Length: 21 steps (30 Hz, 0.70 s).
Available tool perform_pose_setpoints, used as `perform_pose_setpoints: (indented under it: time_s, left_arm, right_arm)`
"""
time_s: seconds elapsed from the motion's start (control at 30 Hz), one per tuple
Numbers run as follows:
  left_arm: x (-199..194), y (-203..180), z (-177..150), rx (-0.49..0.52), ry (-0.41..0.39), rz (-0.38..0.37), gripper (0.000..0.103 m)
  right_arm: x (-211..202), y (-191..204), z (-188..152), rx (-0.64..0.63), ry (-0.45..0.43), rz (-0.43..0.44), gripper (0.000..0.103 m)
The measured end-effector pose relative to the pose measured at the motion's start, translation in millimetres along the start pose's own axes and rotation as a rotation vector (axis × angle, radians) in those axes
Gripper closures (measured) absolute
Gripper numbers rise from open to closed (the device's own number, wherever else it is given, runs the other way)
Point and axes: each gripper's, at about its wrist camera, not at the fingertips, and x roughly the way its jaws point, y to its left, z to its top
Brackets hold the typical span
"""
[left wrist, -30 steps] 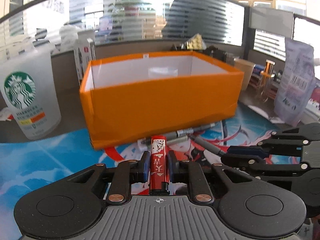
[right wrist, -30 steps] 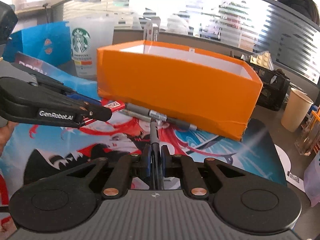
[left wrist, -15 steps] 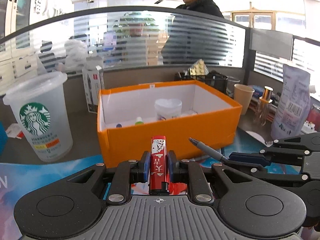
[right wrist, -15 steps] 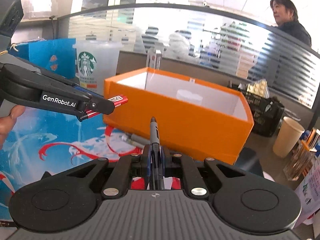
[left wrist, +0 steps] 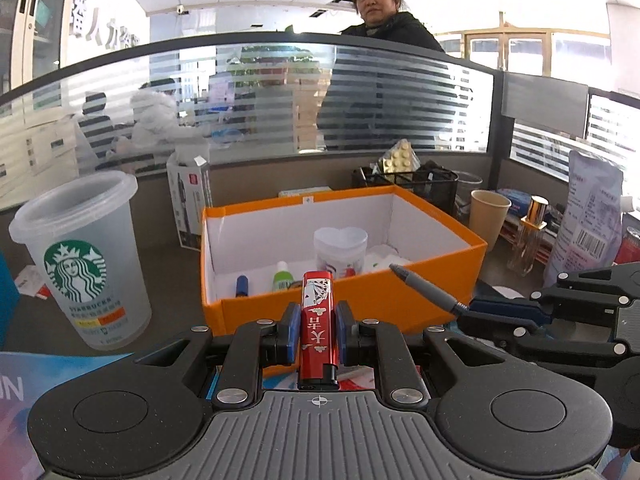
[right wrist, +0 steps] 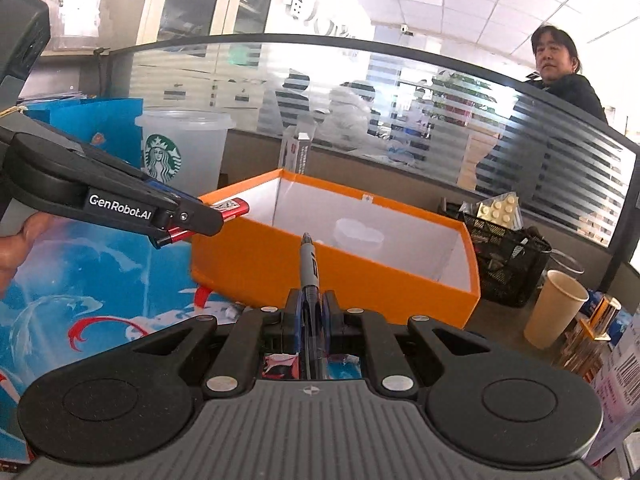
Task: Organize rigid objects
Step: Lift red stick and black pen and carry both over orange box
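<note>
A: What does the left gripper have?

B: A red lighter printed with playing cards, clamped between the blue pads. It stands lengthwise along the fingers, its top poking out beyond the tips toward the orange box.

A: And the right gripper?

B: Clenched on a grey pen. The barrel runs straight forward out of the pads, its tip aimed at the near wall of the same box.

A: How do the two grippers sit relative to each other?

B: Side by side in front of the box. From the left wrist view the right gripper enters from the right edge, the pen slanting up and left over the box's front rim. From the right wrist view the left gripper comes in from the left, the end of the lighter just at the box's left corner.

A: Is either object inside the box?

B: No, both are held in the air on the near side of it. Inside lie a white heart-lidded jar, a small green-labelled bottle and a small blue item.

A: Anything around it?

B: A Starbucks cup stands left of the box, a paper cup to its right, and a black mesh basket behind. A blue illustrated mat covers the desk under the grippers.
</note>
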Motion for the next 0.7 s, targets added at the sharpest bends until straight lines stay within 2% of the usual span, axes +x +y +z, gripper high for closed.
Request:
perform_pose_setpoints:
  time_s: [0.4, 0.7]
  left_arm:
    - [8.1, 5.7, 27.2, 0.004, -0.042, 0.007, 0.087]
    - [33.7, 14.2, 50.4, -0.012, -0.050, 0.010, 0.087]
  right_arm:
    - [5.9, -20.9, 17.7, 0.017, -0.041, -0.050, 0.093]
    - [22.1, -41.0, 39.6, 0.015, -0.078, -0.082, 0.093]
